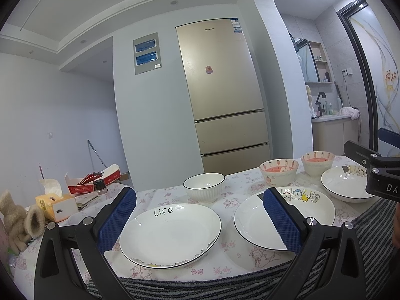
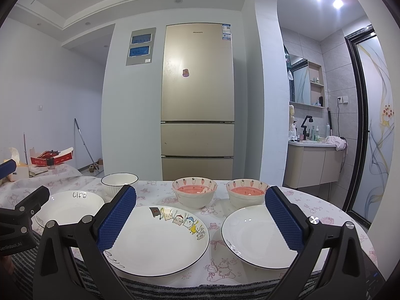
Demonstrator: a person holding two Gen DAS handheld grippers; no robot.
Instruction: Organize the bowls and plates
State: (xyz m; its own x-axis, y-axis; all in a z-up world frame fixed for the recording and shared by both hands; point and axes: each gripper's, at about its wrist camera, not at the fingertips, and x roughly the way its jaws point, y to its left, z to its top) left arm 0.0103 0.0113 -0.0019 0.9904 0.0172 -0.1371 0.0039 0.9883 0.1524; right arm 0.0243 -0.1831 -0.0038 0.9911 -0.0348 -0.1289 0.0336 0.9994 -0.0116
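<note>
Three plates lie flat in a row near the table (image 2: 312,200) edge: the "Life" plate (image 1: 170,235), the cartoon plate (image 2: 160,240) and the plain plate (image 2: 255,237). Three bowls sit behind them: white bowl (image 1: 204,187), two pink bowls (image 2: 194,195) – nothing stacked yet. The left gripper (image 1: 200,225) and right gripper (image 2: 200,225) hover with jaws spread wide, holding nothing – ready, I think, to pick a plate.
</note>
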